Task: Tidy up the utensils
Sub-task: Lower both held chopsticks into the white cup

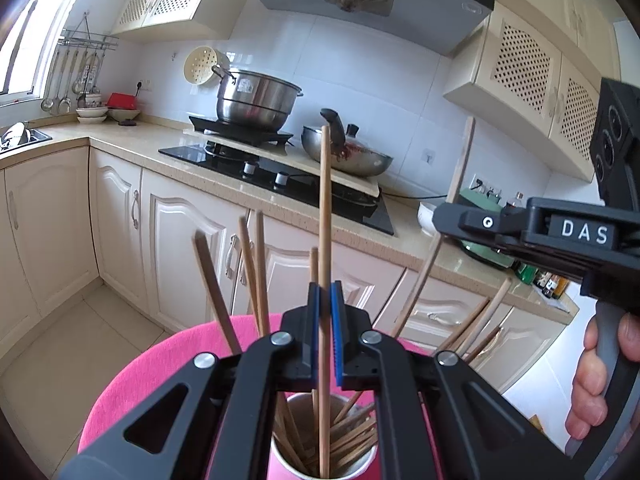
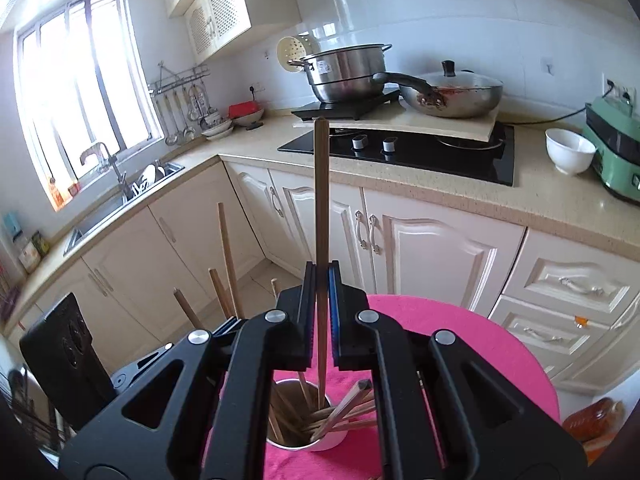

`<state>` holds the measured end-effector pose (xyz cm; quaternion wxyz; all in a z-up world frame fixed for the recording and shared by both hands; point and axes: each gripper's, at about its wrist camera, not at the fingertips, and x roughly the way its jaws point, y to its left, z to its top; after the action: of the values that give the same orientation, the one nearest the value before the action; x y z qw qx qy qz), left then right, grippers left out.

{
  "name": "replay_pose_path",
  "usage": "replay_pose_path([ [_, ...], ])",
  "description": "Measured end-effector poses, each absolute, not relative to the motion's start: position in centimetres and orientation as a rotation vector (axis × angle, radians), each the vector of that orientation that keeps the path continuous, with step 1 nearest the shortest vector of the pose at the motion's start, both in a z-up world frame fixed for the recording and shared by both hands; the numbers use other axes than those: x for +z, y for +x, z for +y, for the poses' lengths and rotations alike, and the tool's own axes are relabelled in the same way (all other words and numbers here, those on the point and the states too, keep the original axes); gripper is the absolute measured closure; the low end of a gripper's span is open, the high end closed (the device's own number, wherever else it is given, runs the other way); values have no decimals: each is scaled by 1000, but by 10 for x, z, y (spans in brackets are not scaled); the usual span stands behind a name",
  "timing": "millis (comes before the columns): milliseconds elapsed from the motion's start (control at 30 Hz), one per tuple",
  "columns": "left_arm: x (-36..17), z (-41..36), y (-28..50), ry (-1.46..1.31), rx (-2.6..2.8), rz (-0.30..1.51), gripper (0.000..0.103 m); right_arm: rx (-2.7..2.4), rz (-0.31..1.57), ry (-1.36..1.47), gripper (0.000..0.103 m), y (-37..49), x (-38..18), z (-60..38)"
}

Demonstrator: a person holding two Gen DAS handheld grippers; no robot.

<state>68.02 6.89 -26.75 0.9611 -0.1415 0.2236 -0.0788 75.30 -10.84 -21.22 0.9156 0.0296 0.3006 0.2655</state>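
Observation:
A steel cup (image 1: pixel 362 465) (image 2: pixel 326 442) full of wooden chopsticks stands on a round pink-covered table (image 1: pixel 160 364) (image 2: pixel 460 344). My left gripper (image 1: pixel 325 296) is shut on one upright wooden chopstick (image 1: pixel 325 216) whose lower end reaches into the cup. My right gripper (image 2: pixel 321 276) is shut on another upright chopstick (image 2: pixel 321 184), its tip also down in the cup. In the left wrist view the right gripper (image 1: pixel 442 216) shows from the side, held by a hand (image 1: pixel 592 380), with its chopstick (image 1: pixel 460 168) slanting through it. Several more chopsticks (image 1: pixel 218 292) lean out of the cup.
Behind the table runs a beige counter (image 2: pixel 440 184) with a black hob (image 2: pixel 420 148), a steel pot (image 2: pixel 348 72), a pan (image 2: pixel 460 96), a white bowl (image 2: pixel 568 152) and a green appliance (image 2: pixel 612 152). A sink (image 2: pixel 120 200) lies under the window at left. Cream cabinets (image 1: pixel 180 240) line the floor.

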Motion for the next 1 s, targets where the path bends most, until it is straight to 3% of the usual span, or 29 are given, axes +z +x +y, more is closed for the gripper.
replay_pose_path([
  [333, -282, 69, 670, -277, -171, 533, 96, 543, 636, 16, 96, 748, -223, -105],
  [433, -282, 68, 666, -275, -181, 547, 83, 545, 636, 10, 96, 745, -222, -104],
  [733, -272, 73, 652, -272, -172, 569, 74, 537, 640, -10, 96, 740, -220, -103],
  [1000, -262, 78, 641, -263, -155, 578, 74, 526, 661, -4, 96, 734, -217, -105],
])
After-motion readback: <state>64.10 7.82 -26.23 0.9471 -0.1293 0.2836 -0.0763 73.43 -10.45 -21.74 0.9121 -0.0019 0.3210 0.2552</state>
